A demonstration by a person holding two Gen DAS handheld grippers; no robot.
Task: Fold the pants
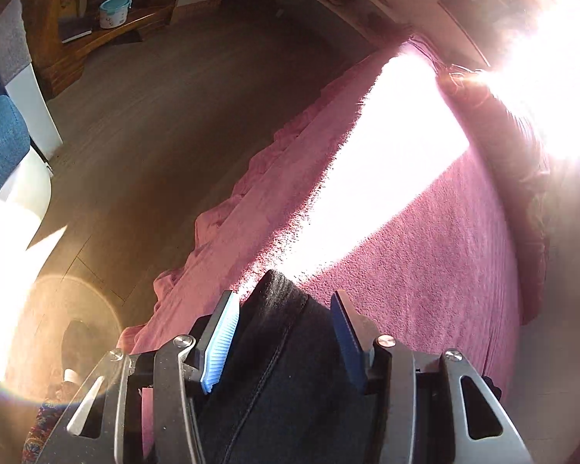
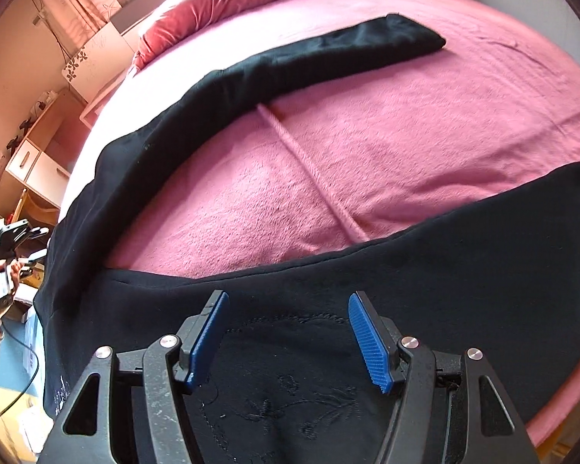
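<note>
Left wrist: left tool (image 1: 286, 334) spread wide, black pants (image 1: 290, 379) fabric between the fingers, not pinched. Close fully on the edge before lifting.
Right wrist: right tool (image 2: 288, 342) spread above pants (image 2: 328, 282), legs splayed on pink bed (image 2: 406, 135). Grab the waist, bring legs together evenly.

1 pair of black pants (image 2: 290, 328), 2 tongs (blue-padded) (image 1: 286, 301) (image 2: 288, 301), 1 pink bed (image 2: 406, 135).

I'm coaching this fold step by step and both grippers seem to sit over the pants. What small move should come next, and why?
Probably close the right gripper on the black pants beneath it. Its jaws stand open over the cloth, and the two legs lie spread apart on the pink blanket. The left gripper has fabric between its fingers, though not visibly pinched, so it should close too.
</note>
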